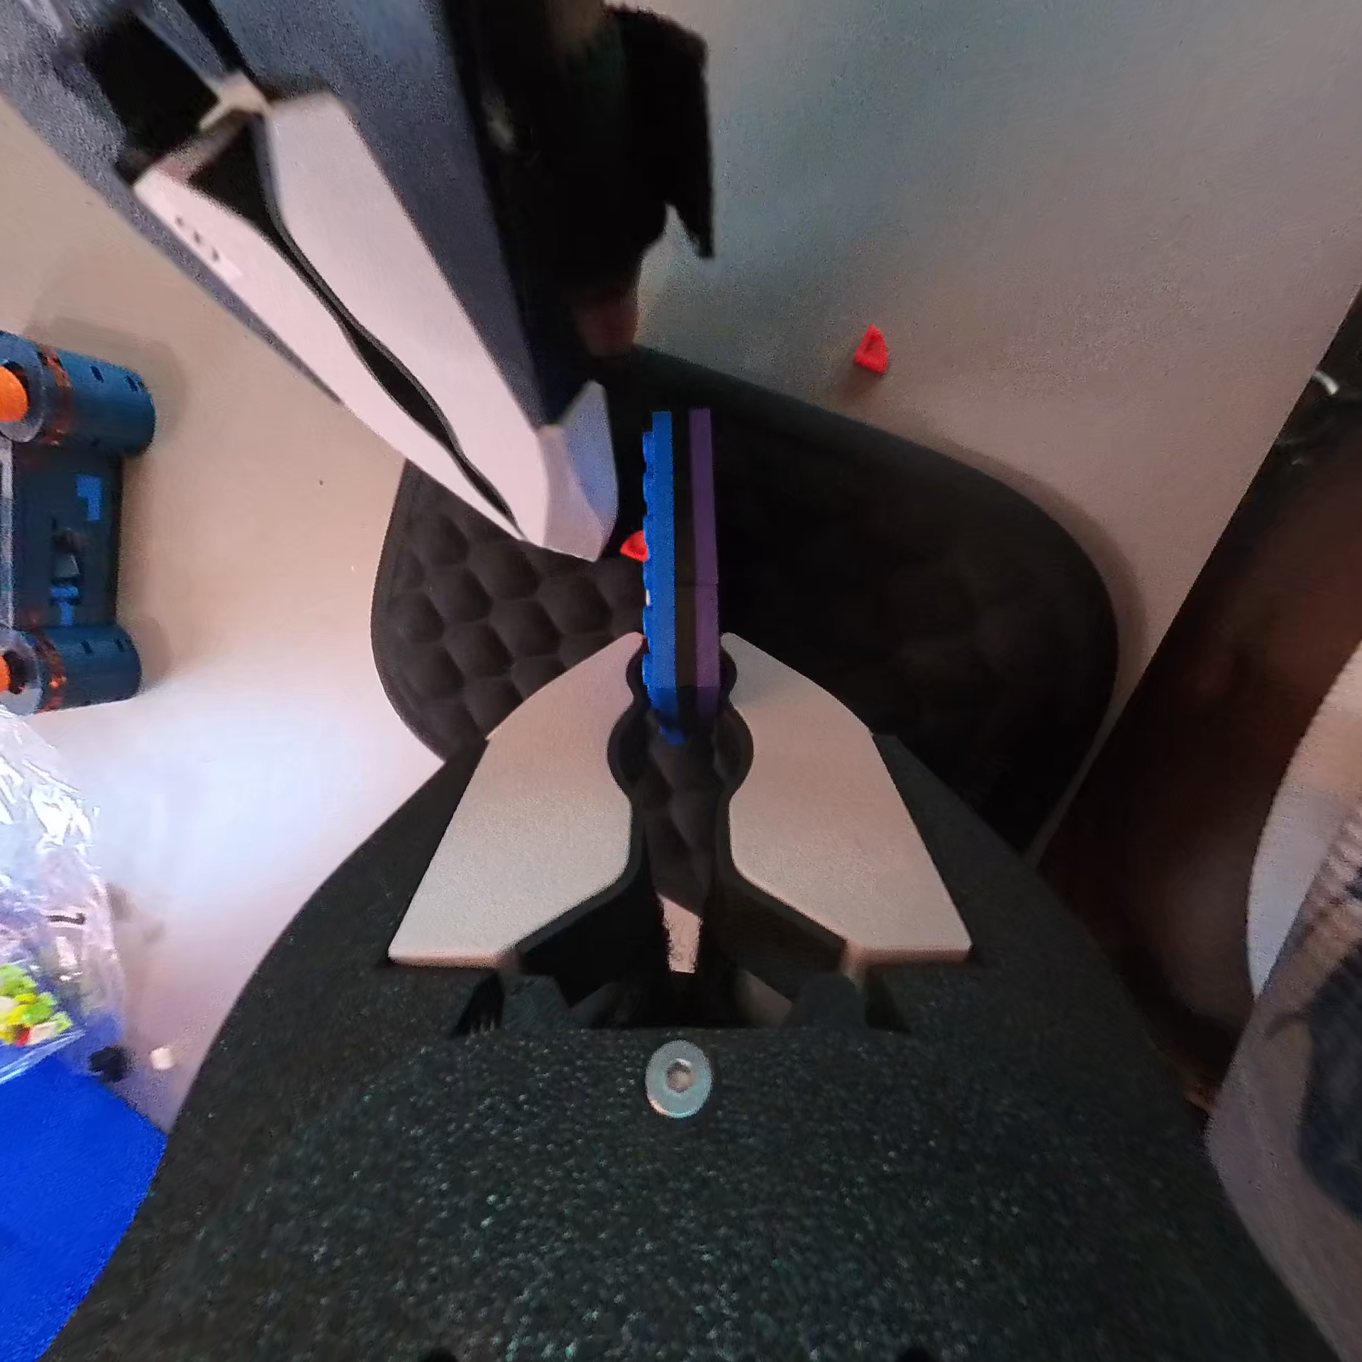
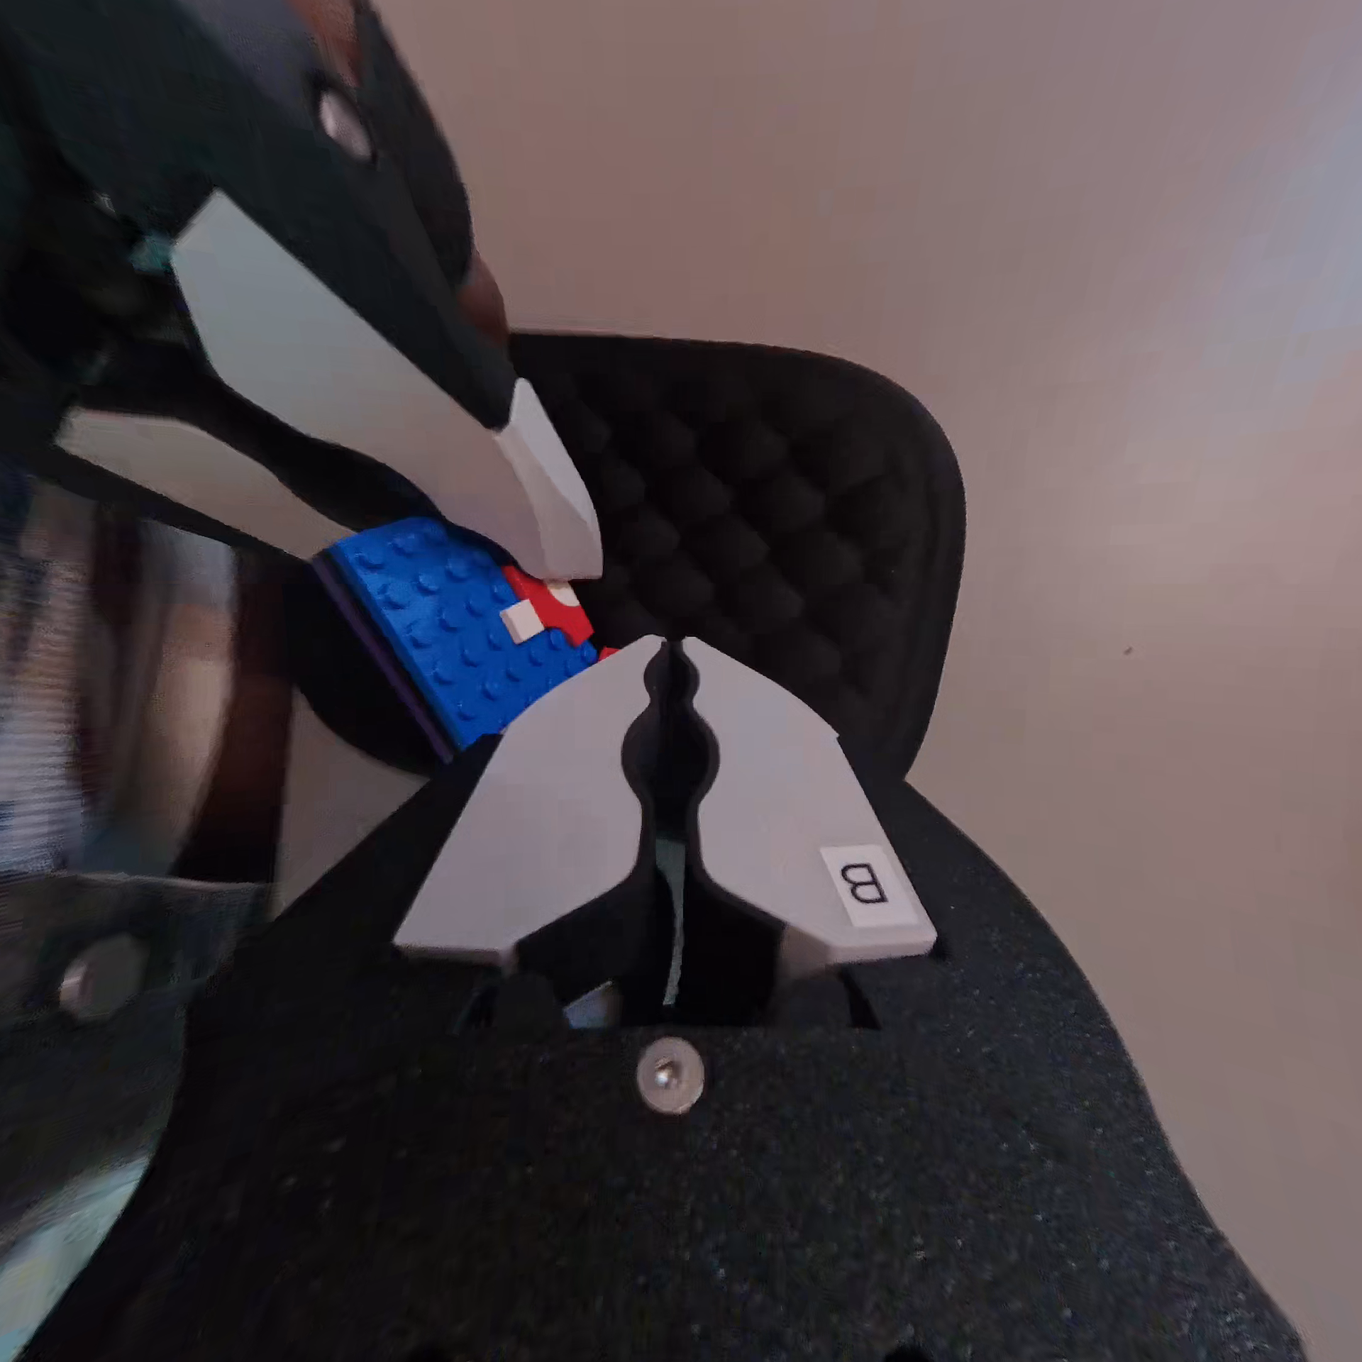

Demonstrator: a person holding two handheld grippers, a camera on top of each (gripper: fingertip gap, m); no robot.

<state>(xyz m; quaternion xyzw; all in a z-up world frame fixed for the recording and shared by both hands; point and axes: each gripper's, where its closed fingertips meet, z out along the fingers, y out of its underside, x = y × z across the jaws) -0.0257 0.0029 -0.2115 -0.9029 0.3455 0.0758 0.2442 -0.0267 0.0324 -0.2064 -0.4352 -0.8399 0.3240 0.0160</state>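
My left gripper (image 1: 682,652) is shut on a stack of flat studded plates, seen edge-on: a blue plate (image 1: 659,560) against a purple one (image 1: 704,560). Both pads press on it. In the right wrist view the blue plate (image 2: 435,626) faces me, with a red piece (image 2: 549,601) and a small white tile (image 2: 522,617) on it, and a left finger (image 2: 545,501) over its top. My right gripper (image 2: 671,647) is shut, fingertips together with nothing seen between them, right beside the plate's red piece. It also shows in the left wrist view (image 1: 571,527), its tip next to a red bit (image 1: 634,547).
A black egg-crate foam mat (image 1: 921,589) lies under both grippers on a pale table (image 1: 1032,221). A loose small red piece (image 1: 873,348) lies beyond it. A blue and orange toy (image 1: 74,516), a clear bag of bricks (image 1: 44,884) and a blue sheet (image 1: 59,1216) lie left.
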